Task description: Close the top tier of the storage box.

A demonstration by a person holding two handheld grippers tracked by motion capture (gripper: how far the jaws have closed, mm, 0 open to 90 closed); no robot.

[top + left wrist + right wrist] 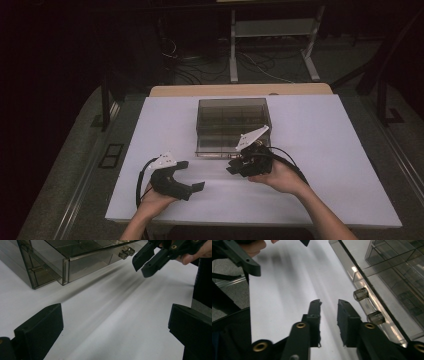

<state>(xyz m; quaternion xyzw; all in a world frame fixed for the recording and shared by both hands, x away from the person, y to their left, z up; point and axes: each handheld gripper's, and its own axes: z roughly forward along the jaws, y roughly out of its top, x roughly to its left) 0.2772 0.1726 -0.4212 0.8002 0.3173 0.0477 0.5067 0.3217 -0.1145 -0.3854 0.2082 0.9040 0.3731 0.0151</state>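
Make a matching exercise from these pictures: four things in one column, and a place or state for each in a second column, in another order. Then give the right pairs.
Things
1. left tool
2. right tool
3. drawer box
4. two knobs

Places or states
A. clear and smoky, in the middle of the table
B. jaws wide apart, nothing between them
C. on the front of the bottom drawer
D. jaws nearly closed, close to the knobs, nothing between them

Pairs: 1-B, 2-D, 3-A, 4-C
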